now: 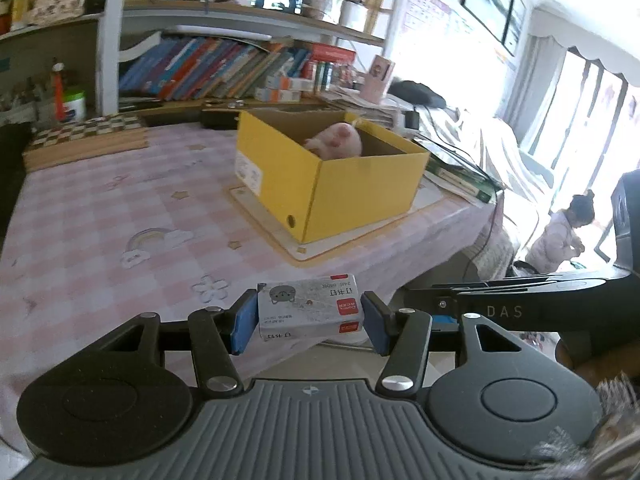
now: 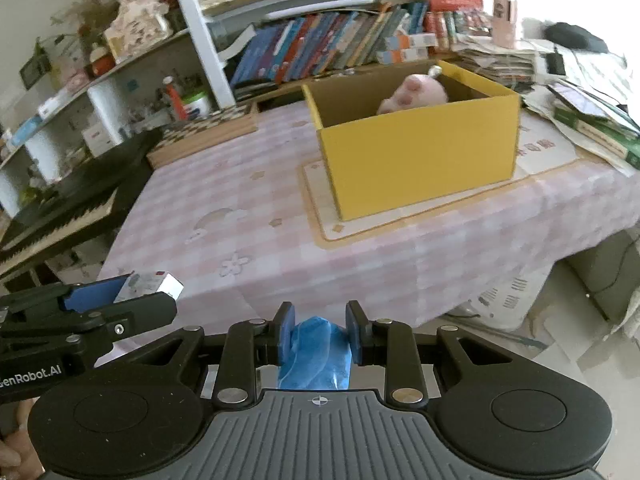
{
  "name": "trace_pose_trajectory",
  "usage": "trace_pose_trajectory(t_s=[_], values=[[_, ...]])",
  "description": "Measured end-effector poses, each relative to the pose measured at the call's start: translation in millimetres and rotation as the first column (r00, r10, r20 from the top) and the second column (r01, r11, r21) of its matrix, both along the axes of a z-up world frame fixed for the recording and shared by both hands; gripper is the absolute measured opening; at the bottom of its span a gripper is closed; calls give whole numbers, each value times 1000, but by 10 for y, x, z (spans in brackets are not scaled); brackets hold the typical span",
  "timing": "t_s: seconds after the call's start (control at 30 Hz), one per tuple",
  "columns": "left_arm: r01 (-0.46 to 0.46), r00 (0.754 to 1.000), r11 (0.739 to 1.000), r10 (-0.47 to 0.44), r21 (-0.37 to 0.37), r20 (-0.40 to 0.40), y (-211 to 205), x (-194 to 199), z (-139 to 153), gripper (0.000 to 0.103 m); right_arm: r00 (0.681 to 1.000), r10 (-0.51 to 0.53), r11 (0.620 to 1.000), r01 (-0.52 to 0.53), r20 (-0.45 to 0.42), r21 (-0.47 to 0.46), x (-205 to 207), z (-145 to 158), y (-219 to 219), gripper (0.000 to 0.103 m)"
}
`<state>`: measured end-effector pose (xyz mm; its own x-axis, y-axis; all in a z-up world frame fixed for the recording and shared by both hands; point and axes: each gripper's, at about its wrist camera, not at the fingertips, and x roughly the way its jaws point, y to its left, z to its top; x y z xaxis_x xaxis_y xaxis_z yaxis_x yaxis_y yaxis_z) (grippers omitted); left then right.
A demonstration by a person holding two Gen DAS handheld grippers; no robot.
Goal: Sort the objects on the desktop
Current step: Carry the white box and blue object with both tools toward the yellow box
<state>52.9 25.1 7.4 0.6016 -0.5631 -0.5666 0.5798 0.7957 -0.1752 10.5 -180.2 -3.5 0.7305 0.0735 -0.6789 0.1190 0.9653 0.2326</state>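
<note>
Yellow box: the open cardboard box [image 1: 360, 196] stands on a pale mat [image 1: 304, 250] toward the far right of the checked tablecloth [image 1: 100, 216]; a pink plush toy [image 1: 338, 140] already lies inside.
Done so far: one item is in the box, so I judge the sorting partly finished.
Left gripper: the left gripper [image 1: 310, 322] is clamped on a small box of staples [image 1: 310, 312], its blue pads pressing on both short ends, held off the table's near edge.
Right gripper: the right gripper [image 2: 320, 334] is squeezed tight on a crumpled blue plastic bundle [image 2: 316, 354]; what the bundle is I cannot tell.
Left to do: both held items are not yet in the box; each probably has to be carried over its rim and let go.
Table surface: apart from the box and mat, the cloth between the grippers and the box shows nothing standing on it.
Edges: the box's near wall is tall, so each load must clear it; the toy fills the far part, the near part looks free.
Crowding: stacked books [image 2: 592, 128] lie just right of the box, a chessboard [image 2: 208, 128] far left, a keyboard [image 2: 60, 216] beyond the table's left edge.
</note>
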Motion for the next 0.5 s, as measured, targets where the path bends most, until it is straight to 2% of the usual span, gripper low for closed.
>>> trace_pose_trajectory(t_s=[0.5], values=[[53,998,999,-53,13,-17,-715,230,-4,52,999,-39,999,39,-23,10,163,-21,-666,27]])
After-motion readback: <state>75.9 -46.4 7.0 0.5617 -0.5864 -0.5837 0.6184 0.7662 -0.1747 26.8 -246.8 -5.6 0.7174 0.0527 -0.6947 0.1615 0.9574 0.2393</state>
